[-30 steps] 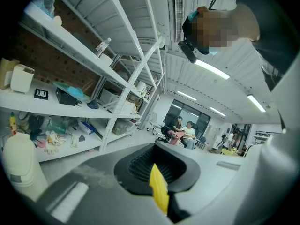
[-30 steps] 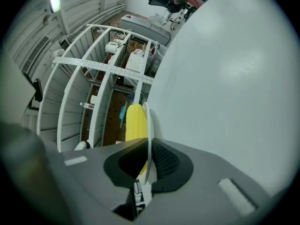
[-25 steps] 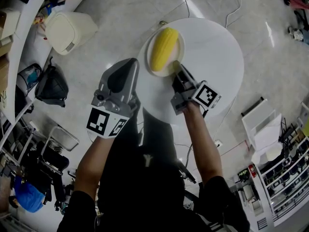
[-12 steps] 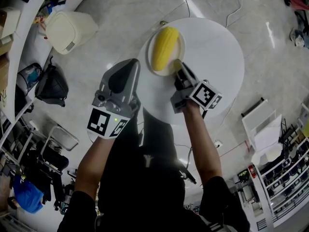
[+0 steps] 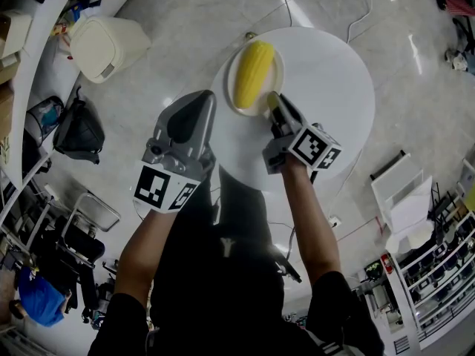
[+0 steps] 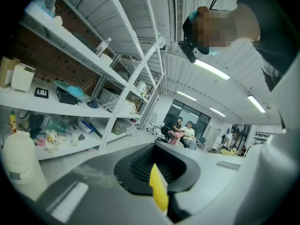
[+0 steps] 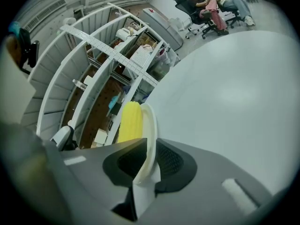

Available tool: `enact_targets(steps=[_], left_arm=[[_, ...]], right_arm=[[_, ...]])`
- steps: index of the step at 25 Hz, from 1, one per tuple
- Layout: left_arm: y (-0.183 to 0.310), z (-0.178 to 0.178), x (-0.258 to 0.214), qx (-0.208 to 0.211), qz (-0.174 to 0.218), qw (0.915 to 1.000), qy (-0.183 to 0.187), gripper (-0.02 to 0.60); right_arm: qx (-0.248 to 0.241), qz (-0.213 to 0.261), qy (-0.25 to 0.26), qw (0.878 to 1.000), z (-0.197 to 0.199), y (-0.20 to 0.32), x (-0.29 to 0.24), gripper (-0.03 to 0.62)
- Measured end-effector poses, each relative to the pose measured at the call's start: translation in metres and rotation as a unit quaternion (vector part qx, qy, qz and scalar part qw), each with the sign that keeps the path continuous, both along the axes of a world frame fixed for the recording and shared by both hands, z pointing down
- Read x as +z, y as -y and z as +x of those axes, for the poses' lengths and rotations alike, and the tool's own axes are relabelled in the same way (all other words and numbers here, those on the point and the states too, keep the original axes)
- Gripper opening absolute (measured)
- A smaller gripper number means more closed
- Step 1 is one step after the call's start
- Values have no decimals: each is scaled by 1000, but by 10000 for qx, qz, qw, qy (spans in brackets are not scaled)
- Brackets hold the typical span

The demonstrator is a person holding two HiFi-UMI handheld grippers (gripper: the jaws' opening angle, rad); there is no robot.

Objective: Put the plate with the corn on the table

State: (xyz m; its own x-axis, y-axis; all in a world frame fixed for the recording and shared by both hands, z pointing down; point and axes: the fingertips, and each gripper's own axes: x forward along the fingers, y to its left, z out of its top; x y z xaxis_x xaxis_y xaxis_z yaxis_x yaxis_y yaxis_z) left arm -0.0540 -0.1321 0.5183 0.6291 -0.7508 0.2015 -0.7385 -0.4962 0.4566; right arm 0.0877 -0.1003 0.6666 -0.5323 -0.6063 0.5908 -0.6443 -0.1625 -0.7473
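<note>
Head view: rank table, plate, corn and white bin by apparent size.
1. table, clearly largest.
2. white bin and plate: they look about alike. The bin sits on the floor, farther from the camera, so I won't rank them.
3. corn, smallest.

Plate eased a little farther onto the table

My right gripper [image 5: 273,101], clamped on the rim of the pale round plate [image 5: 249,113], has crept slightly forward, carrying the yellow corn cob [image 5: 254,74] a shade inward from the round white table's [image 5: 326,80] left edge.
</note>
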Motion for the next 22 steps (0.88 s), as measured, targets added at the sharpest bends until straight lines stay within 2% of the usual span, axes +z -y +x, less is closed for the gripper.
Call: enact_targets(steps=[6, 12, 22], left_arm=[[0, -1, 0, 14, 3, 10000, -1, 5], [-2, -1, -1, 8, 10, 10000, 3, 5], [-5, -8, 0, -39, 2, 10000, -6, 5]], right_arm=[[-7, 10, -71, 10000, -1, 1, 0, 55], [-191, 30, -451, 9988, 2, -3, 2, 71], [-394, 84, -812, 9959, 0, -5, 2, 78]])
